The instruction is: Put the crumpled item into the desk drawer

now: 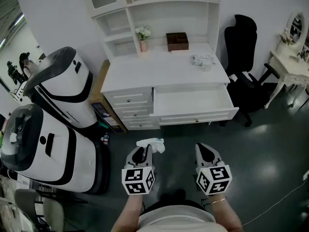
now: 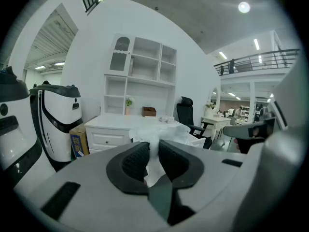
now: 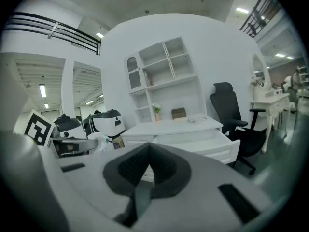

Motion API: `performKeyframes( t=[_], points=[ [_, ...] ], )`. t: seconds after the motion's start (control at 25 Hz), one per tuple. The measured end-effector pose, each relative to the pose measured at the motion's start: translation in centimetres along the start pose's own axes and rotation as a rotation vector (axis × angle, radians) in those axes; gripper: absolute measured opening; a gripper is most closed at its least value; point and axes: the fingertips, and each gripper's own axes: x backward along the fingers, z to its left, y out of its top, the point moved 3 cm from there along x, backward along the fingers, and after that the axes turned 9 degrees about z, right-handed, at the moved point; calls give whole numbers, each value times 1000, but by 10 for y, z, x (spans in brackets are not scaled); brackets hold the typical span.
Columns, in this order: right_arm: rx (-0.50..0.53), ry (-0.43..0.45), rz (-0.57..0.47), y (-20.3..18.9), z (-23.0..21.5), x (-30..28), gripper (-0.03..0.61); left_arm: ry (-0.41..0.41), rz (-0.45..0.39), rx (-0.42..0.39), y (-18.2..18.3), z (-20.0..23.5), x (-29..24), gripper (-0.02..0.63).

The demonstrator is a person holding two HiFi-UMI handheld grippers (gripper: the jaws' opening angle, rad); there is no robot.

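A crumpled white item [image 1: 152, 144] is pinched in my left gripper [image 1: 145, 151], which is shut on it low in the head view, over the dark floor. In the left gripper view the item [image 2: 159, 129] bulges out past the black pads [image 2: 135, 159] and hides part of the desk. The white desk [image 1: 159, 71] stands ahead with its wide drawer [image 1: 193, 102] pulled open and bare inside. My right gripper [image 1: 205, 151] hovers beside the left one. In the right gripper view it [image 3: 148, 161] is shut on nothing and faces the open drawer [image 3: 193, 141].
A black office chair [image 1: 244, 71] stands right of the desk, with a white vanity table [image 1: 289, 69] beyond it. Two large white machines [image 1: 58, 91] and a cardboard box [image 1: 104, 108] crowd the left. The desk top holds a flower vase [image 1: 143, 35], a brown box [image 1: 177, 41] and another crumpled white thing [image 1: 203, 60].
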Motion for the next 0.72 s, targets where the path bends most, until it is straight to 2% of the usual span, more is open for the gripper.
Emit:
performKeyframes(
  t=[0.72],
  points=[
    [21, -39, -38, 3, -37, 5, 2, 32, -43, 30, 6, -17, -6, 58]
  ],
)
